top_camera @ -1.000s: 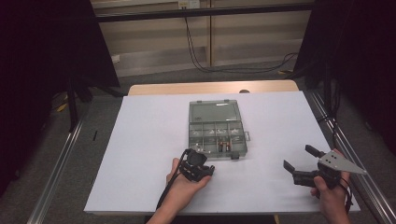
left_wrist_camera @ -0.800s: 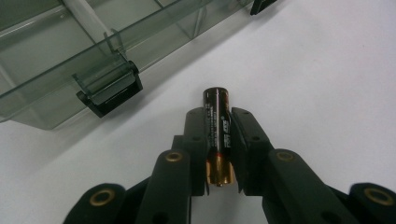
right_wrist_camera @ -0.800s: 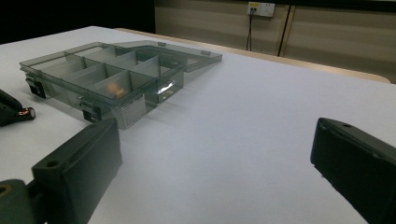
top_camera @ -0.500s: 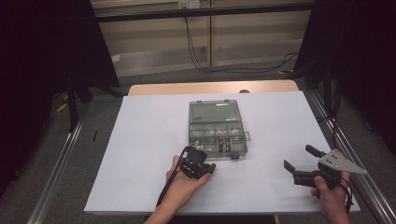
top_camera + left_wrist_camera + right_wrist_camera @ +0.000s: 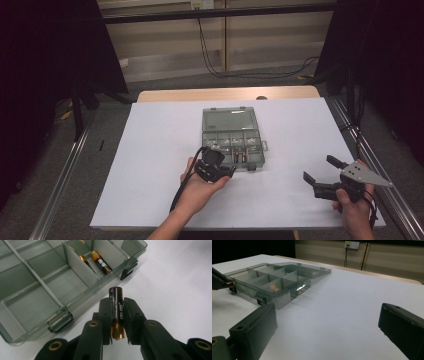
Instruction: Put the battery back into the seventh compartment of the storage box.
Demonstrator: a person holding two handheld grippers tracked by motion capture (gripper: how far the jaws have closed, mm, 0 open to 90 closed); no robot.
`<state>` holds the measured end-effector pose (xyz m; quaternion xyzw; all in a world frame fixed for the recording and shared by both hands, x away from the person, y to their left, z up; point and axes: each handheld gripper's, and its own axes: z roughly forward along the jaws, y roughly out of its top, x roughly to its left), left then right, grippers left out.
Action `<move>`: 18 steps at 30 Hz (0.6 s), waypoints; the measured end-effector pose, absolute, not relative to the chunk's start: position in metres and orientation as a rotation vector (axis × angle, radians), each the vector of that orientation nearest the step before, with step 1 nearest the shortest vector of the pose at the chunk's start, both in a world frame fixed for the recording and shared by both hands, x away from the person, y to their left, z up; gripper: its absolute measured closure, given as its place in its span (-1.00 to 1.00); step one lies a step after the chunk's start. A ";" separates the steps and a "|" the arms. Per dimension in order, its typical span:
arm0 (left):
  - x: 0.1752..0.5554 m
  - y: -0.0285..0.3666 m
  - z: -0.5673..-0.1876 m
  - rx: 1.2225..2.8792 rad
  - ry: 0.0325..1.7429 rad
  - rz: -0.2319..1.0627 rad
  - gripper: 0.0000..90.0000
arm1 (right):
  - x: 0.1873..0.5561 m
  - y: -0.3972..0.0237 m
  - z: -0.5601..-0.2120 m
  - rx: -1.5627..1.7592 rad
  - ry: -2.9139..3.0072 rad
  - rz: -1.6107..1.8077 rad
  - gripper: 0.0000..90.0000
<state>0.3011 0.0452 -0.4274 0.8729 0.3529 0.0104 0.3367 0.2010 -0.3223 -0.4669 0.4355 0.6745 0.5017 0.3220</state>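
A black and copper battery (image 5: 117, 312) stands between the jaws of my left gripper (image 5: 117, 315), which is shut on it just off the near edge of the grey compartment box (image 5: 30, 307). In the high view that left gripper (image 5: 216, 169) hovers at the box's (image 5: 231, 120) front left corner, above the white sheet. Two more batteries (image 5: 100, 261) lie in a compartment at the box's far end. My right gripper (image 5: 322, 175) stands open at the right of the table, its jaws wide apart (image 5: 327, 322) with nothing between them.
The box's clear lid (image 5: 229, 119) lies folded open on the far side. A white sheet (image 5: 160, 150) covers the table, with metal rails (image 5: 65, 190) along both sides. Cables (image 5: 215, 55) hang behind the table's far edge.
My left gripper has risen slightly with the battery in it. The right gripper has stayed where it was.
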 end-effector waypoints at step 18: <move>0.323 0.030 -0.414 2.234 0.905 0.021 0.71 | 0.201 -0.323 -0.467 1.142 1.771 1.321 -0.97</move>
